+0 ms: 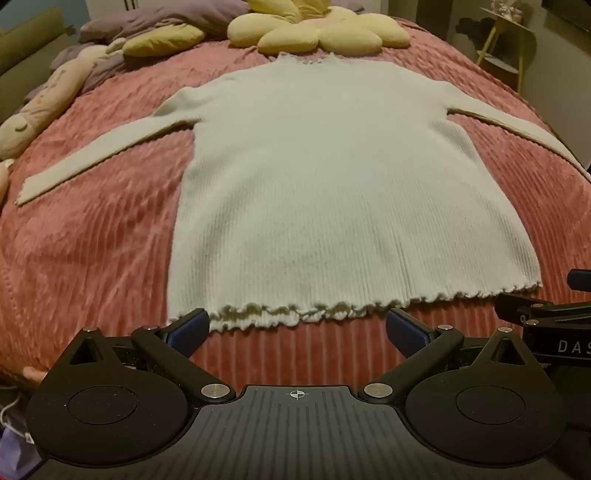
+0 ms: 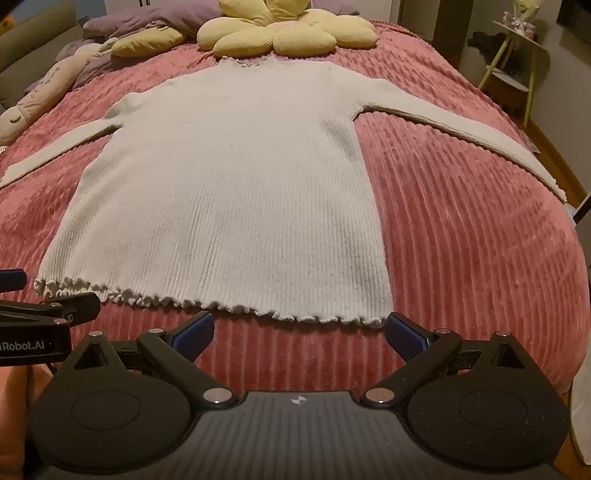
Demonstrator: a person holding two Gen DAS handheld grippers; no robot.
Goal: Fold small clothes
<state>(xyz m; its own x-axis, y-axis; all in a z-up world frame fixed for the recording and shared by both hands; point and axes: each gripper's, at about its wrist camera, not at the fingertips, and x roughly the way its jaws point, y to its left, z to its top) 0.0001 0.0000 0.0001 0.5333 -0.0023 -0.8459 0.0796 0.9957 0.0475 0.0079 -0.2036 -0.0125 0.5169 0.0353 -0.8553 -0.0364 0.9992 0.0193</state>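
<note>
1. Sweater (image 1: 332,177): pale ribbed knit, lying flat and face-up on the pink ribbed bedspread (image 1: 92,240), both sleeves spread outward, ruffled hem nearest me, collar at the far end.
2. Far left I see a long plush toy (image 1: 40,107) along the bed edge, with purple bedding (image 1: 155,18) behind it.
3. Left hand-held gripper (image 1: 295,328): jaws spread wide, nothing between them, sitting just short of the hem's left half.
4. Yellow flower cushion (image 2: 284,33) sits just beyond the collar.
5. Right hand-held gripper (image 2: 299,332): jaws wide too, empty, just short of the hem's right corner.
6. Far right, off the bed, stands a small yellow-legged side table (image 2: 517,70).
</note>
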